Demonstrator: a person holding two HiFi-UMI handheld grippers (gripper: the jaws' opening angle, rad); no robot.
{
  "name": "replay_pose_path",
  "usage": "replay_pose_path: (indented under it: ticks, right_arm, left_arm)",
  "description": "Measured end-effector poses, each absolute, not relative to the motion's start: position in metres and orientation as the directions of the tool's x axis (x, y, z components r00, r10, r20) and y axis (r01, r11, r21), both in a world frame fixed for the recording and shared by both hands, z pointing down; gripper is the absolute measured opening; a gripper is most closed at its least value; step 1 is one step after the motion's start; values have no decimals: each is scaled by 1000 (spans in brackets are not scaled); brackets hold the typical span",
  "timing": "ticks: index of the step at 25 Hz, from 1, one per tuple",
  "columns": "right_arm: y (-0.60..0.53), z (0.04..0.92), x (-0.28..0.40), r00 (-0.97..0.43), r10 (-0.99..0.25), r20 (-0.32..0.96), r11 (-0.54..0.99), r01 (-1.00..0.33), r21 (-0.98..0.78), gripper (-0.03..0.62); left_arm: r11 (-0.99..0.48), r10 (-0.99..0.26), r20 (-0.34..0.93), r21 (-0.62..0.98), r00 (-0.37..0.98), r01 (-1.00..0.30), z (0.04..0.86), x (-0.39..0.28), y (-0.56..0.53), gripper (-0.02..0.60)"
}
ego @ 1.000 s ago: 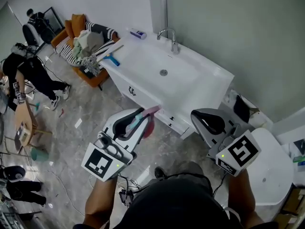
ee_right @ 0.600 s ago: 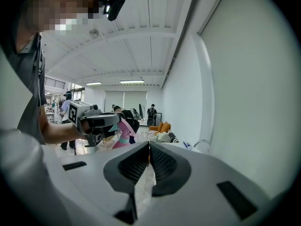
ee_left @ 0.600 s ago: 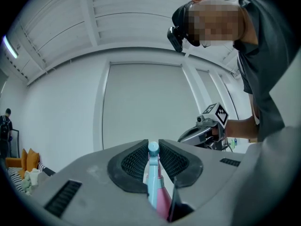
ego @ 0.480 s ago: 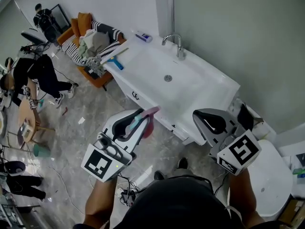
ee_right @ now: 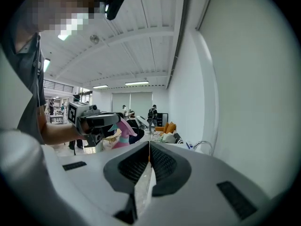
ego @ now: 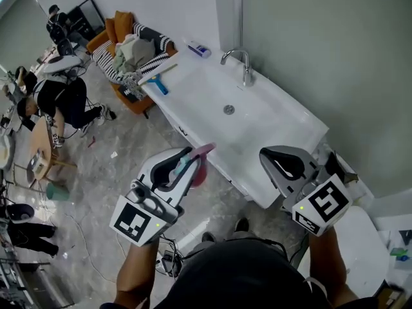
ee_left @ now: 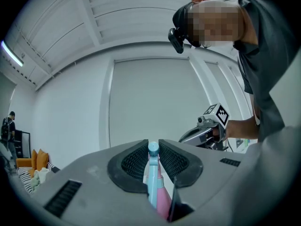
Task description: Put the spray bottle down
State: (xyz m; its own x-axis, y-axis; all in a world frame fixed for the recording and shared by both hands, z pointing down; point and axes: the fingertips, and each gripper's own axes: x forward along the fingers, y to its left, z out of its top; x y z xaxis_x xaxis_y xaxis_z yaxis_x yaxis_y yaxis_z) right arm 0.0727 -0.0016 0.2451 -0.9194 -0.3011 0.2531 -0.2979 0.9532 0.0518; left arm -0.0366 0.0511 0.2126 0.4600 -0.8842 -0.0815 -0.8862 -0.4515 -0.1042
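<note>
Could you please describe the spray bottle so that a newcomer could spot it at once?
Find the long white sink counter against the wall; the person's left tool hovers before its near edge. Clamped between its jaws is the spray bottle, pink with a light blue top, while the right tool beside it is shut on nothing.

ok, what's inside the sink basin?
Only the drain shows in the sink; nothing else lies there. The right hand-held gripper covers its near right corner.

Right gripper (ee_right: 149,145), fingers (ee_right: 163,162) together, before a distant chrome faucet (ee_right: 202,142)
</note>
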Motion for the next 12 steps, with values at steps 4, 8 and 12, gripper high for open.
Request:
replay_pose_path:
  ticks: [4, 8, 12]
  right_arm:
    - [-15, 249, 76, -930, -267, 252, 964, -263, 49, 9]
    - [-21, 253, 79, -931, -258, 256, 966, -258, 37, 9]
    - [-27, 257, 80, -922, -278, 268, 960, -279, 35, 9]
  left_arm:
    - [-421, -899, -80, -113, 430, -900, 213, -30, 43, 67]
    - [-416, -903, -74, -105, 424, -903, 217, -25, 38, 67]
    - [-434, -895, -66, -96, 441, -896, 221, -28, 29, 69]
